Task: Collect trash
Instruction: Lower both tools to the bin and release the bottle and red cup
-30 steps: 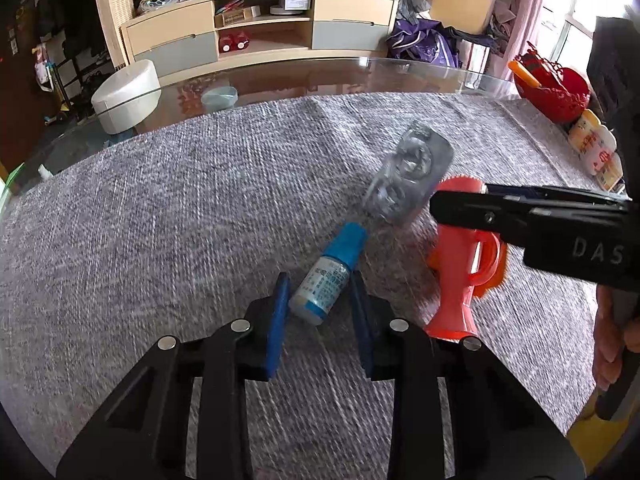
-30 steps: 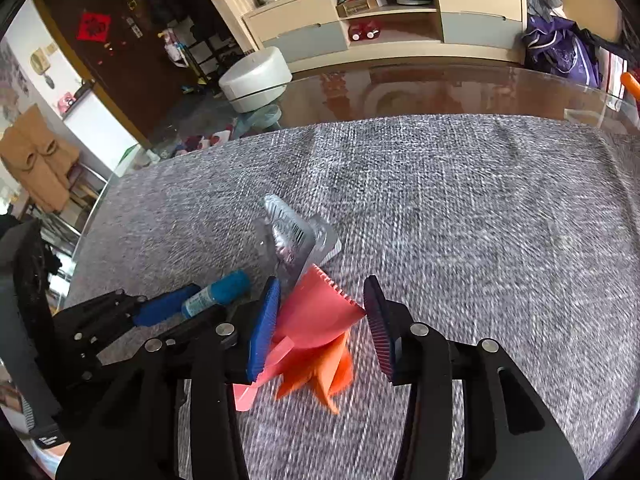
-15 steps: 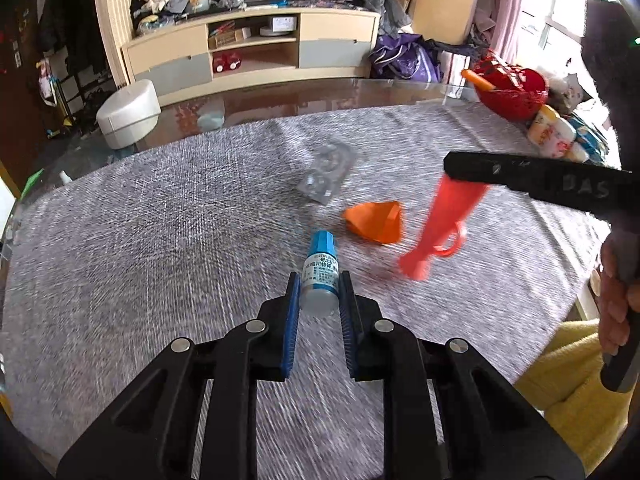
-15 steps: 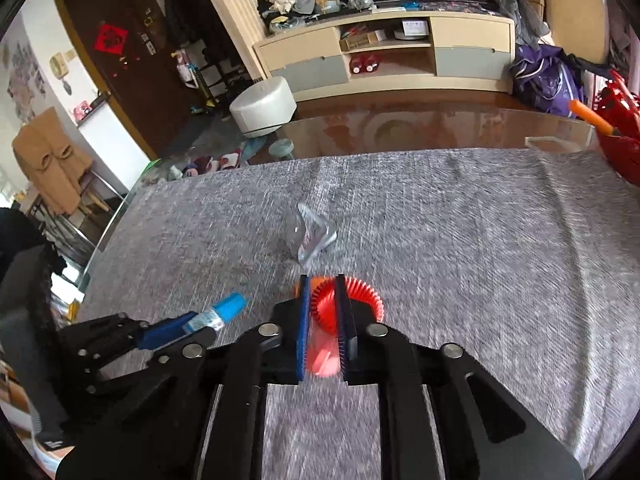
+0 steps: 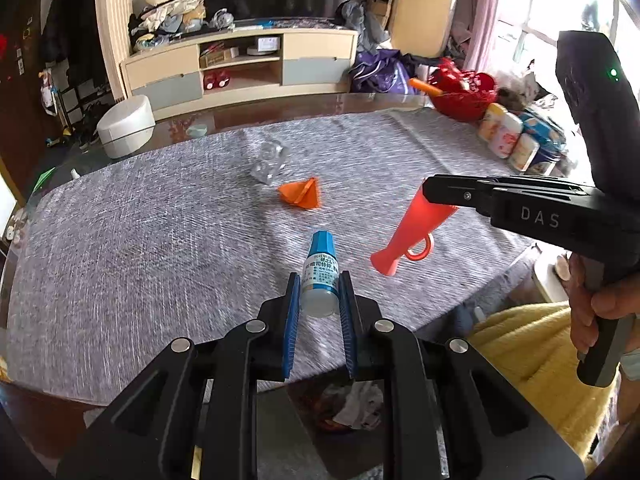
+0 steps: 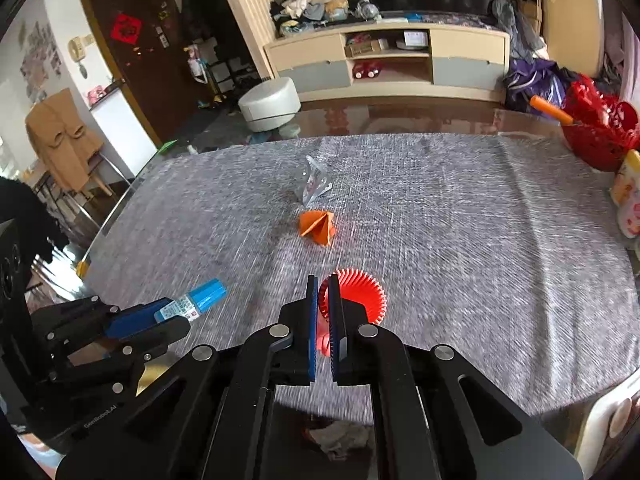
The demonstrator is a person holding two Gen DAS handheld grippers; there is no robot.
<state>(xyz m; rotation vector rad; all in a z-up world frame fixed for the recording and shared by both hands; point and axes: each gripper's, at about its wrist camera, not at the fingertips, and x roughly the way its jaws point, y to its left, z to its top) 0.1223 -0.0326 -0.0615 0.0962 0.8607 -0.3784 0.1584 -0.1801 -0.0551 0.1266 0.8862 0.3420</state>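
Observation:
My left gripper (image 5: pixel 319 300) is shut on a small white dropper bottle with a blue cap (image 5: pixel 320 272), held above the near table edge; it also shows in the right wrist view (image 6: pixel 192 300). My right gripper (image 6: pixel 324 300) is shut on a red plastic funnel (image 6: pixel 360 290), which hangs from it in the left wrist view (image 5: pixel 412 232). An orange folded paper (image 5: pixel 302 194) and a clear plastic blister pack (image 5: pixel 270 162) lie on the grey cloth farther back. A bin with crumpled trash (image 5: pixel 348 400) sits on the floor below the table edge.
The grey tablecloth (image 5: pixel 140 240) covers a glass table. A red basket (image 5: pixel 464 96) and several small containers (image 5: pixel 516 140) stand at the right edge. A white round stool (image 5: pixel 126 126) and a TV cabinet (image 5: pixel 240 68) stand beyond. A yellow cushion (image 5: pixel 528 348) lies at right.
Both grippers closed on their items, the left on the bottle, the right on the funnel, then lifted and drew back toward the near table edge. The orange paper and blister pack stayed on the cloth.

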